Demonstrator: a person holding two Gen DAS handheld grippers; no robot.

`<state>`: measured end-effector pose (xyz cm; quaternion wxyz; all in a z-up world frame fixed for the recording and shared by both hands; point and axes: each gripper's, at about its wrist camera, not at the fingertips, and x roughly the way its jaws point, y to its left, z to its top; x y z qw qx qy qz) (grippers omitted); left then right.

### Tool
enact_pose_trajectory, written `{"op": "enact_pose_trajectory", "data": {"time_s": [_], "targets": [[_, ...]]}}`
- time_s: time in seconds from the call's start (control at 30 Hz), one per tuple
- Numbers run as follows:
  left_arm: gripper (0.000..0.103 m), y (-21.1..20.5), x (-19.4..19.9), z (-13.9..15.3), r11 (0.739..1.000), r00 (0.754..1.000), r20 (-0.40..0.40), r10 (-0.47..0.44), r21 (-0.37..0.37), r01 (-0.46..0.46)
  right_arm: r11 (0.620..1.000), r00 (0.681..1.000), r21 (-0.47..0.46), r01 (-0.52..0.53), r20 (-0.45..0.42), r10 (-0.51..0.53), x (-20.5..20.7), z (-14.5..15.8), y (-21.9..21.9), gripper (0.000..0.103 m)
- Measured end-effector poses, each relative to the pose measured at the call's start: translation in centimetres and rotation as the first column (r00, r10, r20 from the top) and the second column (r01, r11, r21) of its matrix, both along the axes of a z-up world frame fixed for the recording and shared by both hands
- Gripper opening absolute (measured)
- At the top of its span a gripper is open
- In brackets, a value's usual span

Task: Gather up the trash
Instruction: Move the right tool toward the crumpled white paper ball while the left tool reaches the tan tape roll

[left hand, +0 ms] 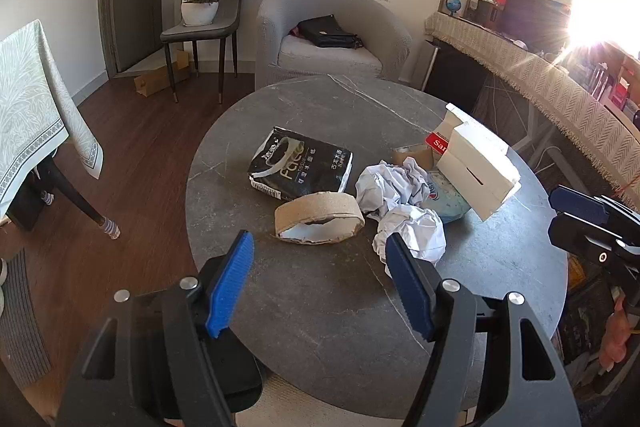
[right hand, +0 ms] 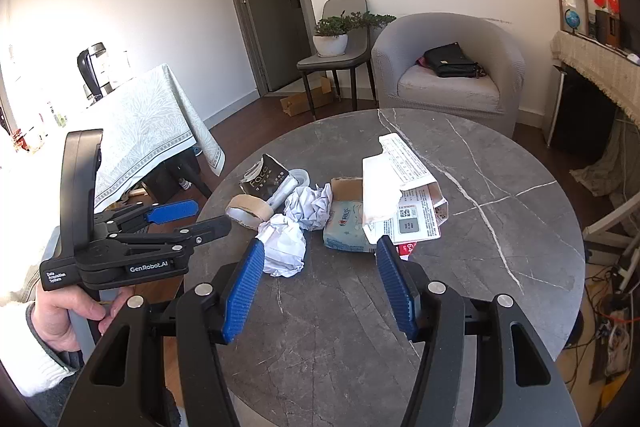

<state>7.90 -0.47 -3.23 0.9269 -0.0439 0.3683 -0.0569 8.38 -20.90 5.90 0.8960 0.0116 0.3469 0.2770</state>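
Sunlit living room, with a grey armchair (left hand: 332, 35) against the far wall and a round grey marble tabletop (left hand: 320, 327) in front carrying a heap of trash. At the heap's left lies a black tissue pack (left hand: 302, 167); just before it sits a flattened cardboard tape ring (left hand: 318, 217). Two crumpled white paper balls (left hand: 404, 203) touch each other at the centre, a pale blue wet-wipe pack (right hand: 346, 229) lies beside them, and a torn white carton (left hand: 478, 167) leans at the right.

Nothing looks collected yet, so I judge this the approach to the first pick. No bin shows in either view.

The left gripper (left hand: 320, 263) hangs above the tabletop with jaws apart and empty, its right finger just in front of the nearer paper ball and the tape ring just beyond the gap between the fingers. The right gripper (right hand: 320, 267) is likewise spread and empty, short of the wet-wipe pack, its right pad close by the carton's lower corner; whether it touches I cannot tell.

Next, each gripper probably needs to advance until one item sits between the pads, then close. Crumpled paper will squash, so a deep bite seems wise.
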Motion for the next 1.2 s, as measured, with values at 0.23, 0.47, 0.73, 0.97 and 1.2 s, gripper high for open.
{"op": "enact_pose_trajectory", "data": {"time_s": [0.23, 0.47, 0.73, 0.97, 1.2], "targets": [[0.071, -0.2, 2.2, -0.5, 1.0, 1.0, -0.006, 0.004, -0.02, -0.004, 1.0, 1.0, 0.007, -0.013, -0.016, 0.013, 0.2, -0.3, 0.4, 0.058], [0.071, 0.3, 4.1, -1.7, 0.999, 0.999, -0.043, 0.032, -0.039, -0.034, 0.999, 0.998, 0.003, -0.047, -0.048, 0.047, 0.4, -1.2, 1.5, 0.058], [0.063, 1.2, 4.9, -2.3, 0.995, 0.997, -0.07, 0.033, -0.089, -0.039, 0.995, 0.991, -0.016, -0.101, -0.088, 0.099, 0.7, -2.4, 4.0, 0.058], [0.062, 2.0, 4.6, -2.3, 0.989, 0.997, -0.072, 0.021, -0.144, -0.031, 0.993, 0.988, -0.04, -0.109, -0.112, 0.104, 1.3, -3.0, 5.3, 0.058], [0.062, 2.5, 3.0, -1.0, 0.988, 0.999, -0.039, 0.0, -0.156, -0.006, 0.992, 0.988, -0.068, -0.103, -0.121, 0.094, 1.9, -3.5, 6.7, 0.061]]}}
